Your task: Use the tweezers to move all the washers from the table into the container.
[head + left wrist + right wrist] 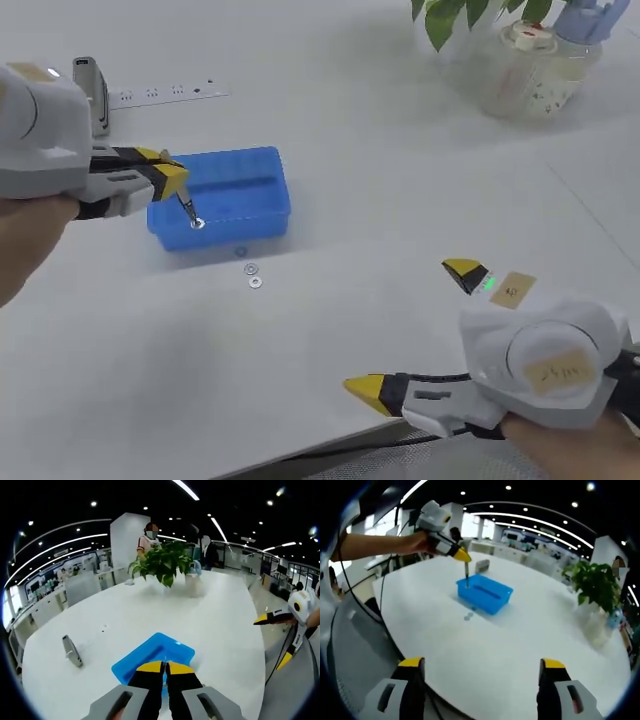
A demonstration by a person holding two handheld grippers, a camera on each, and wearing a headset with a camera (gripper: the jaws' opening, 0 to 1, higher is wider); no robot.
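Head view: left tool [172, 178] sits upper left of frame. Its jaws are pinched tight on the tweezers [187, 208], which hang tips-down over the near-left corner of the blue container [268, 212]. One washer [197, 224] shows right at the tweezer tips, by the container's front wall. Can't tell if it's inside the rim or just above it. Two more washers [252, 276] lie on the white bench [330, 330] just in front of the container, close together, approx centre of frame.

Right tool [413, 330] is lower right w/ jaws spread wide, gripping nothing, well apart from container and washers.

Left gripper view: left tool [166, 667] w/ yellow tips pressed together at bottom centre, container [150, 652] directly beyond them; right tool [270, 642] at far right edge.

Right gripper view: right tool [482, 666] w/ jaws far apart at the bottom; left tool [462, 555] upper left holds the tweezers [466, 575] upright w/ tips at the container [495, 604] corner.

Background, head view: potted plant [450, 15] and bottle [530, 65] upper right, power strip [165, 93] upper left.
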